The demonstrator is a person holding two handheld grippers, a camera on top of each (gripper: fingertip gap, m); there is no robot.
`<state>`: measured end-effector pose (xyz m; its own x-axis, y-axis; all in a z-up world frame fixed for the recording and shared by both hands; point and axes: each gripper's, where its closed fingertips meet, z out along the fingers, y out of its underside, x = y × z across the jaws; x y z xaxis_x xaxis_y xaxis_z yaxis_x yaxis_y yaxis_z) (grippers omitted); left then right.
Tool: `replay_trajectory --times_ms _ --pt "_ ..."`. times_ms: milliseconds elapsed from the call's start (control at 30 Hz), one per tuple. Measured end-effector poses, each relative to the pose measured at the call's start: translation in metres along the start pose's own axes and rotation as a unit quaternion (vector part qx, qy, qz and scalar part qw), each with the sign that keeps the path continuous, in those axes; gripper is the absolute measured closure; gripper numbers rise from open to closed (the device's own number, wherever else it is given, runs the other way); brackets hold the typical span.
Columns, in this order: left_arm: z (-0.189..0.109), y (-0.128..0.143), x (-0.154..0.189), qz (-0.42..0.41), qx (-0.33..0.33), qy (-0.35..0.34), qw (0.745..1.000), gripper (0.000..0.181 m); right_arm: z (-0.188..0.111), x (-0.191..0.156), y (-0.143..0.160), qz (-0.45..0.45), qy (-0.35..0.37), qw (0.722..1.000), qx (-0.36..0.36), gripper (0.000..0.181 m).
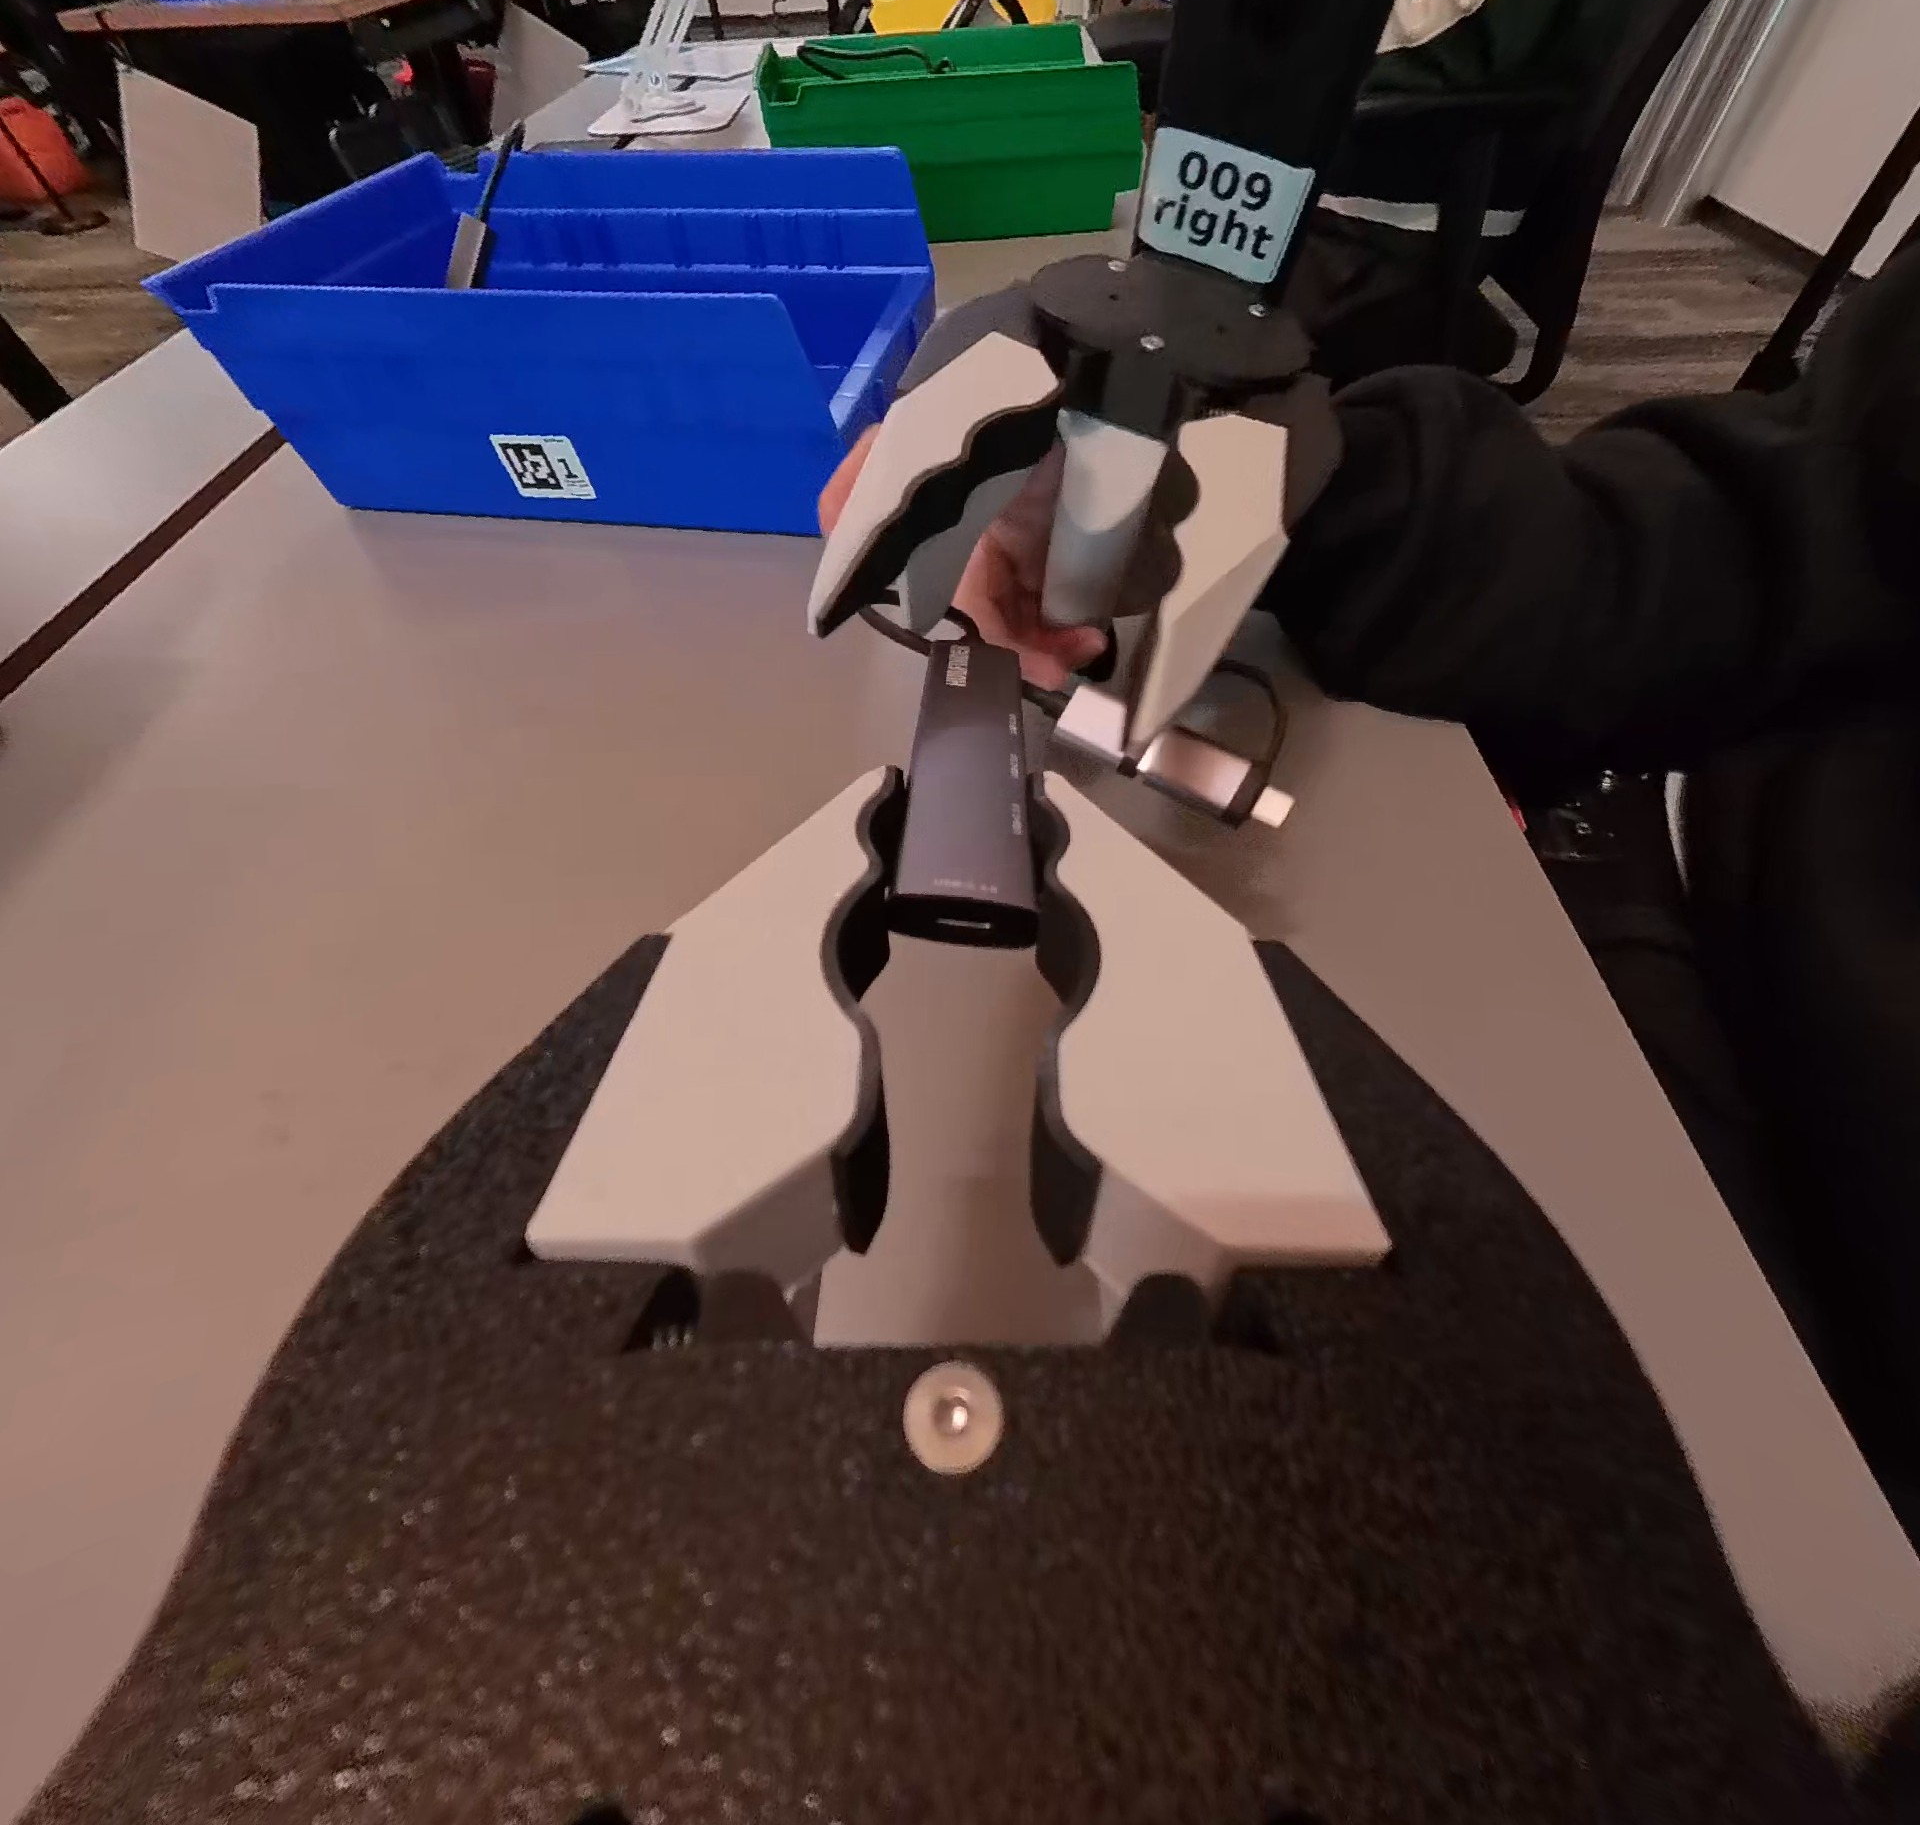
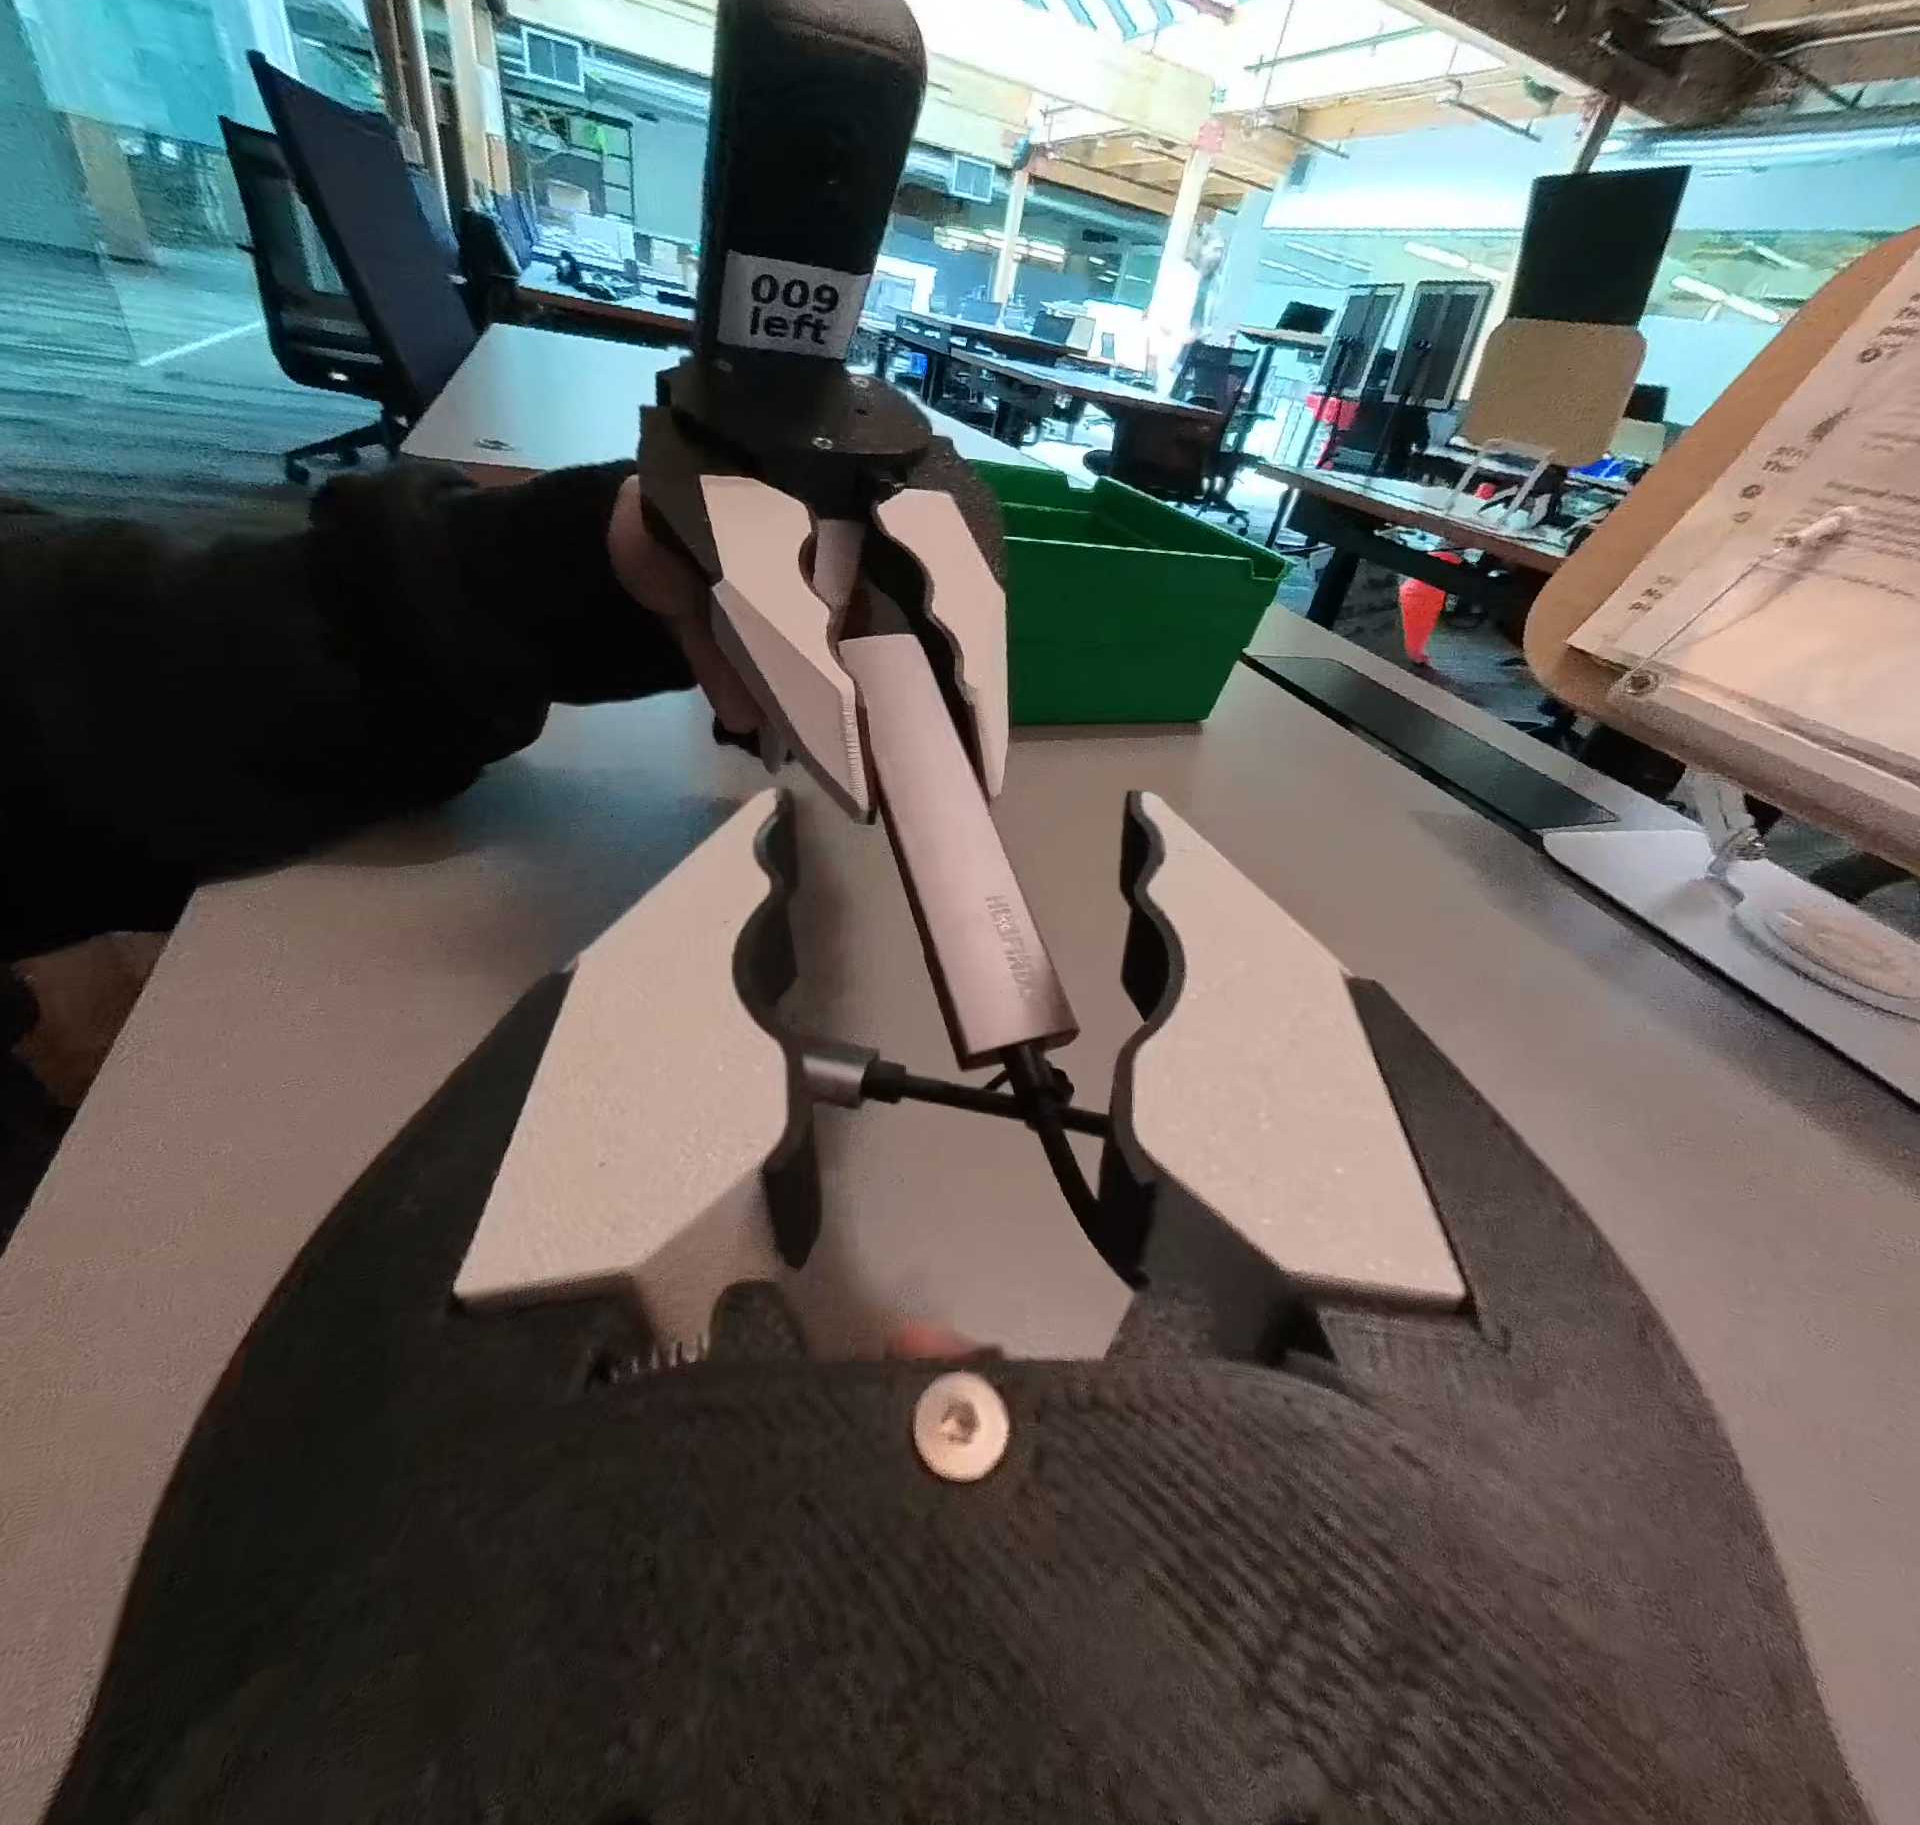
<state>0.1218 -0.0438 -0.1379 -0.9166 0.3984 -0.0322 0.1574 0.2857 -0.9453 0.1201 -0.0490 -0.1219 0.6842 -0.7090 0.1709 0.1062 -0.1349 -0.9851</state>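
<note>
Adapter hub (image 1: 966,736), slim and dark grey, sits clamped between the 2 fingers of my left gripper (image 1: 964,804) in the left wrist view. Its ported end points back toward my palm and its cabled end sticks out past the fingertips, clear of the grey table (image 1: 436,840). Straight ahead, my right gripper (image 1: 977,689) faces me with its fingers spread wide on either side of the hub's far end, gripping nothing. Under that gripper a second, silver adapter (image 1: 1205,773) lies on the table with its cable looped beside it. Ahead and to the left stands a blue bin (image 1: 520,373) with another adapter leaning inside, and a green bin (image 1: 935,134) sits beyond it. In the right wrist view my right fingers stand well apart and empty. The hub slants down from the left gripper's closed fingers into the gap between mine, touching neither finger as far as I can see. Its black cable (image 2: 1075,1183) hangs from the near end and crosses the gap. A silver plug (image 2: 836,1074) sits close by the inner edge of my left-hand finger, and I cannot tell whether they touch. A paper stand (image 2: 1766,549) is off to my right.
</note>
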Motion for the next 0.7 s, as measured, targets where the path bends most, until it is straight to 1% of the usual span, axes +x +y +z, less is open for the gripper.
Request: replay_trajectory --times_ms 133,200,233,267,333,467,533,600,633,700 --pt "-0.002 0.002 -0.003 -0.008 -0.001 -0.005 1.000 0.160 -0.001 0.001 -0.002 0.003 -0.001 1.000 0.006 0.126" --pt "-0.004 0.002 -0.008 -0.008 -0.004 -0.021 1.000 0.160 -0.004 0.013 -0.004 -0.001 0.036 0.999 0.008 0.130" --pt "-0.007 0.001 -0.013 -0.012 -0.001 -0.037 0.999 0.160 -0.008 0.018 -0.005 -0.010 0.053 0.998 0.009 0.135" --pt "-0.010 -0.001 -0.016 -0.019 0.008 -0.044 0.999 0.160 -0.010 0.023 -0.004 -0.004 0.067 0.998 0.008 0.135" --pt "-0.014 -0.006 -0.014 -0.019 0.030 -0.035 0.999 0.160 -0.010 0.029 0.002 0.031 0.078 0.996 0.000 0.129" --pt "-0.013 -0.004 -0.013 -0.023 0.027 -0.030 0.999 0.160 -0.006 0.029 0.010 0.073 0.072 0.995 -0.013 0.128" --pt "-0.013 -0.003 -0.013 -0.029 0.028 -0.027 0.999 0.160 -0.007 0.023 0.005 0.090 0.047 0.995 0.005 0.134" --pt "-0.013 -0.004 -0.013 -0.032 0.038 -0.024 0.998 0.160 -0.004 0.003 -0.002 0.115 -0.022 0.993 0.022 0.140" --pt "-0.011 -0.005 -0.012 -0.033 0.039 -0.018 0.999 0.160 -0.002 -0.001 -0.001 0.123 -0.032 0.992 0.015 0.142" --pt "-0.009 -0.002 -0.011 -0.025 0.034 -0.018 0.999 0.160 0.000 0.008 0.004 0.103 0.004 0.995 0.001 0.164"
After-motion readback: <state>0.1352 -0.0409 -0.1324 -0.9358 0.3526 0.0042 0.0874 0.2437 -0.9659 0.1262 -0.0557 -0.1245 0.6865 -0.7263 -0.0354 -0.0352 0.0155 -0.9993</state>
